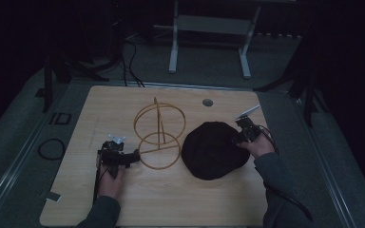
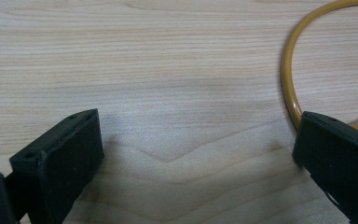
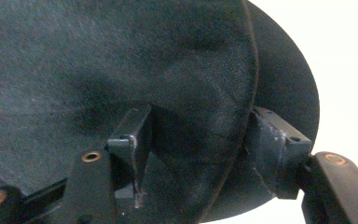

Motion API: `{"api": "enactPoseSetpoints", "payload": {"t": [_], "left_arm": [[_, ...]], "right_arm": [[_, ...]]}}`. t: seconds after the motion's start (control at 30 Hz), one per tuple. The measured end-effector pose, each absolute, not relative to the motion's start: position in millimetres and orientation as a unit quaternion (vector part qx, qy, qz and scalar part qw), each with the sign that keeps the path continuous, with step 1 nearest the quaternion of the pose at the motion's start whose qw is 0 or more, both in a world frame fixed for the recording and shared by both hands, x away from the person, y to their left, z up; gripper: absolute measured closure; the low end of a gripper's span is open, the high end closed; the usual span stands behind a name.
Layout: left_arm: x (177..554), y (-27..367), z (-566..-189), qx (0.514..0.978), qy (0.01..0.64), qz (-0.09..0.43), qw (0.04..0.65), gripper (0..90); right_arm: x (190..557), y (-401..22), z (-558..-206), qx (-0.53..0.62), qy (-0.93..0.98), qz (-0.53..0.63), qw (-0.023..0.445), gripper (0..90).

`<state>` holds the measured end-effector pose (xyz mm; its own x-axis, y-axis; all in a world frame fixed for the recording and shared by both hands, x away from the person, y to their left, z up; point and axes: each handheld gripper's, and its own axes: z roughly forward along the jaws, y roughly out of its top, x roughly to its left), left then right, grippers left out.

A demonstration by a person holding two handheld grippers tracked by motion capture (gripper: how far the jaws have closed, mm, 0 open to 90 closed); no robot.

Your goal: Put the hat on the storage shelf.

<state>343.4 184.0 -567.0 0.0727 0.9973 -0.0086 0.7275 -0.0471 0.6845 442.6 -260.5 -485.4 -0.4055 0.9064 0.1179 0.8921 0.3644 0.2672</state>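
Observation:
A gold wire stand (image 1: 159, 128), made of rings on a post, stands mid-table. My left gripper (image 1: 132, 156) lies low on the wood at the left of its base ring. In the left gripper view the jaws are wide apart, the gripper (image 2: 196, 154) is open over bare wood, and the gold ring (image 2: 289, 79) runs up to the right jaw. A black hat (image 1: 211, 152) lies to the right of the stand. My right gripper (image 1: 237, 137) is at the hat's right edge. In the right gripper view a bunched fold of the hat (image 3: 121, 56) fills the gap of the gripper (image 3: 200, 140), with both pads against it.
The wooden table (image 1: 171, 199) has a round cable hole (image 1: 207, 102) near its far edge. A white table frame (image 1: 209, 28) stands on the floor behind. A dark cable loop (image 1: 51, 148) lies on the floor at the left.

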Motion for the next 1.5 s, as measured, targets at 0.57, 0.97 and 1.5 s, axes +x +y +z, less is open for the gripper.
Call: {"api": "enactPoseSetpoints", "payload": {"t": [0.57,0.97,1.5], "left_arm": [[343,184,-567,0.682,0.632,0.248,0.272,1.2],[343,184,-567,0.684,0.63,0.246,0.273,1.2],[343,183,-567,0.688,0.625,0.245,0.275,1.2]], "right_arm": [[457,-252,-485,0.567,0.819,0.073,0.044,67.0],[466,-246,-484,0.58,0.813,0.041,0.032,76.7],[473,-252,-476,0.605,0.795,0.035,-0.019,78.4]]}}
